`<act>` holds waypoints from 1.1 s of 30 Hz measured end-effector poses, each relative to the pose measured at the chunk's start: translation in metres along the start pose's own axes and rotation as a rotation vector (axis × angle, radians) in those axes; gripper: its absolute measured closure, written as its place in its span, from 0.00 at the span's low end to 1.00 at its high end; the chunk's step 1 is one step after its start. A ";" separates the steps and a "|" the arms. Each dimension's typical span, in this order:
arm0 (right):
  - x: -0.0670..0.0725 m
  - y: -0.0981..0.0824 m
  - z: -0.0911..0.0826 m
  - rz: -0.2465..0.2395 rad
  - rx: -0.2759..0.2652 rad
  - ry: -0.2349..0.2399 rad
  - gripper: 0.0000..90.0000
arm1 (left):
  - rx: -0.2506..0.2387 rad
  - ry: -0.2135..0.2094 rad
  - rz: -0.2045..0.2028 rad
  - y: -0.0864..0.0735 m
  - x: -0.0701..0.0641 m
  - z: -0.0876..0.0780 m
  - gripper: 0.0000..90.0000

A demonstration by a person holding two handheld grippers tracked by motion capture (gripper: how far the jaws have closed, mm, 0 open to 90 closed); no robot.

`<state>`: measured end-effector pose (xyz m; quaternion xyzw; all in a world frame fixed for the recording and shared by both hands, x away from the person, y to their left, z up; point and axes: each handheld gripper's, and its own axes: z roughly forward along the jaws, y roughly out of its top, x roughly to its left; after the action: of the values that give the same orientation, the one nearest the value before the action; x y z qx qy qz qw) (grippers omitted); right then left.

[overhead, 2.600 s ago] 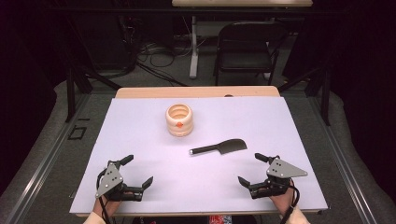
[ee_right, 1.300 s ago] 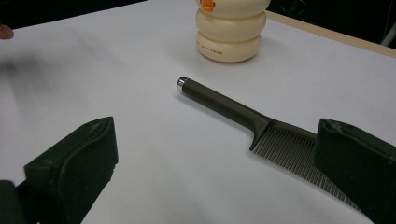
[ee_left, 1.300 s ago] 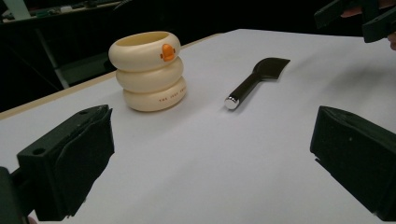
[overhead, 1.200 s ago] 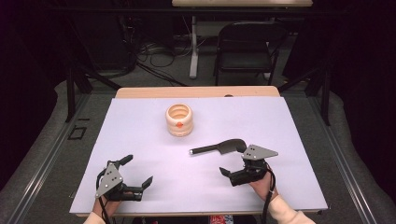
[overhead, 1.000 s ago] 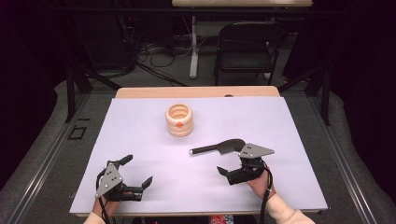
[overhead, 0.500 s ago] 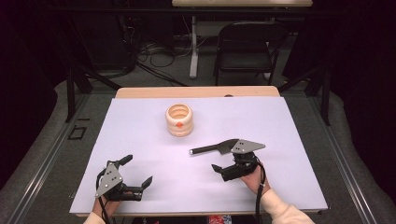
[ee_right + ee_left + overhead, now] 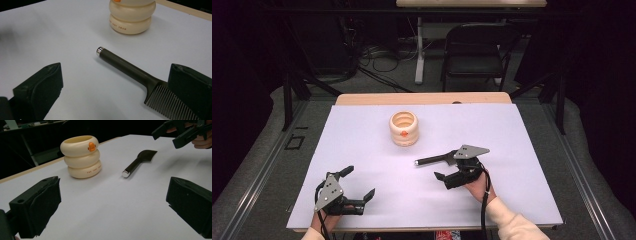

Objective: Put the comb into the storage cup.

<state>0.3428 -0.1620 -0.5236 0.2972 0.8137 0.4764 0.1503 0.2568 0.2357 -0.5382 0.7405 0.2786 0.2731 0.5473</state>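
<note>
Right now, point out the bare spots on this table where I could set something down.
Bare sheet: the whole far-left stretch beside the cup, the far-right corner beyond the comb, and the middle strip between the left tool and the right tool. It is crowded where the right tool hangs at the comb.

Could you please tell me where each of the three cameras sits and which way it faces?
High view: above the near edge, facing forward and down; both hands and grippers show.
Left gripper view: rides the left gripper, facing the cup; open jaws show.
Right gripper view: rides the right gripper, over the comb.
All share cup and comb.
</note>
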 end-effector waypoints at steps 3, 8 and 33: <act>-0.001 0.002 0.004 0.009 0.003 0.005 0.00 | 0.000 0.002 -0.002 0.000 0.000 -0.001 0.00; -0.004 0.006 0.013 0.018 0.017 0.018 0.00 | 0.005 -0.001 0.000 0.000 0.000 0.000 0.00; -0.008 0.018 0.039 0.013 0.055 0.042 0.00 | 0.002 0.006 0.000 0.000 0.000 -0.002 0.00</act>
<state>0.3761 -0.1330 -0.5277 0.2964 0.8275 0.4610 0.1218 0.2558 0.2373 -0.5381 0.7401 0.2805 0.2751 0.5458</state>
